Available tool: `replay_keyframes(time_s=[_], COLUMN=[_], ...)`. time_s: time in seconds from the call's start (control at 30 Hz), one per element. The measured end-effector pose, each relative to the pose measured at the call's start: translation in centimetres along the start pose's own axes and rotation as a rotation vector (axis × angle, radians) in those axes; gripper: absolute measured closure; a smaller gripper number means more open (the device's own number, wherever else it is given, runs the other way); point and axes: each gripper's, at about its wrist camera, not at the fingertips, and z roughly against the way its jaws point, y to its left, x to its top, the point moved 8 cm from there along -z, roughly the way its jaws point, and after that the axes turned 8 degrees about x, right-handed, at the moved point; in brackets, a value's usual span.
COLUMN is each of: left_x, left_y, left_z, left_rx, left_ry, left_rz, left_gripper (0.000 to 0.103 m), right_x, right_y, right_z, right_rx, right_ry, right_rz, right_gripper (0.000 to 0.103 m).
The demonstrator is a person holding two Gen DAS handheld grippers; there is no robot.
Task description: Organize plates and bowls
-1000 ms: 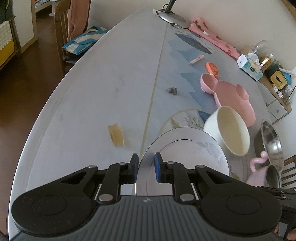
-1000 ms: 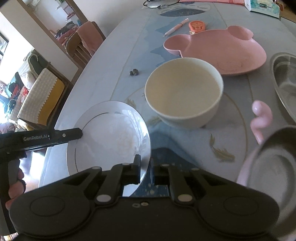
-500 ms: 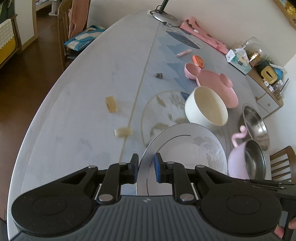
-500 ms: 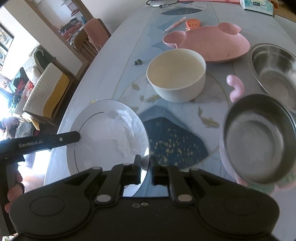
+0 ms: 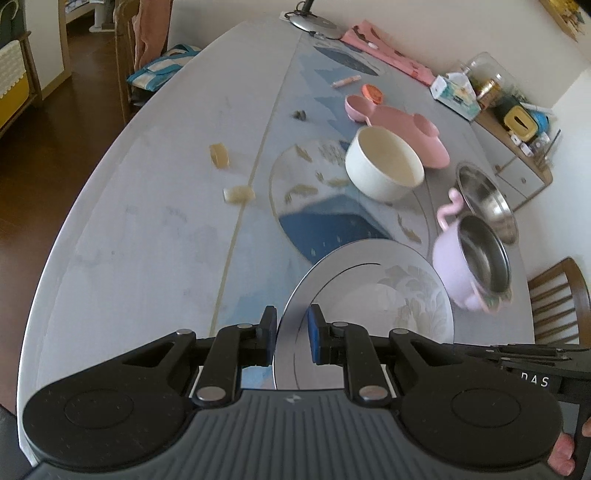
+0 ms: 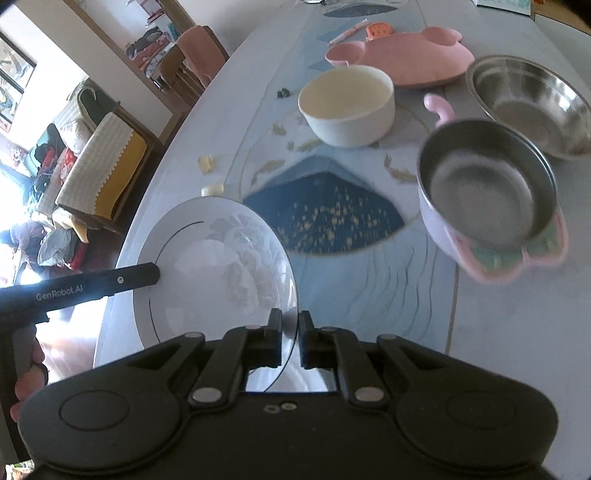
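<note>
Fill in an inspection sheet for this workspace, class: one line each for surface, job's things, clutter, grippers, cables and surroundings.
Surface: grey table with a blue fish-pattern runner.
Job's things: white plate gripped at opposite rims; cream bowl; pink divided plate; steel bowl; pink-handled steel pot.
Clutter: two tape rolls, pen, orange lid, small dark object.
Grippers: left gripper and right gripper, both with jaws closed on the plate rim.
Cables: one runs from the lamp base.
Surroundings: wooden chair, tissue box, sofa.
</note>
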Motion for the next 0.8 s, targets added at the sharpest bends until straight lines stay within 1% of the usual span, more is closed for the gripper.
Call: replay_keyframes(time_s=[0.23, 0.5, 0.63, 0.8], left_x=[-3.8, -8.2, -9.4, -10.1], left_y=[-0.3, 0.2, 0.4, 0.7], left_z=[0.8, -0.2, -1.0, -1.8], left_rx=[-0.002, -0.001, -0.005, -0.006], left_ry=[0.025, 0.085, 0.103, 0.114], left_rz=[-0.014, -0.004, -0.007, -0.003], left_gripper=[0.087, 0.087, 0.087, 0.087], right_x=[-3.3, -6.8, -7.7, -8.4], right_y=[-0.3, -0.7, -1.1, -1.3], right_z=[0.6, 0.0, -0.5, -1.0], right_rx=[-0.01, -0.029, -0.039, -0.041], right_ry=[0.021, 0.057, 0.073, 0.088], right_rz=[-0.016, -0.025, -0.029, -0.029], right_gripper=[0.094, 0.094, 0.094, 0.094])
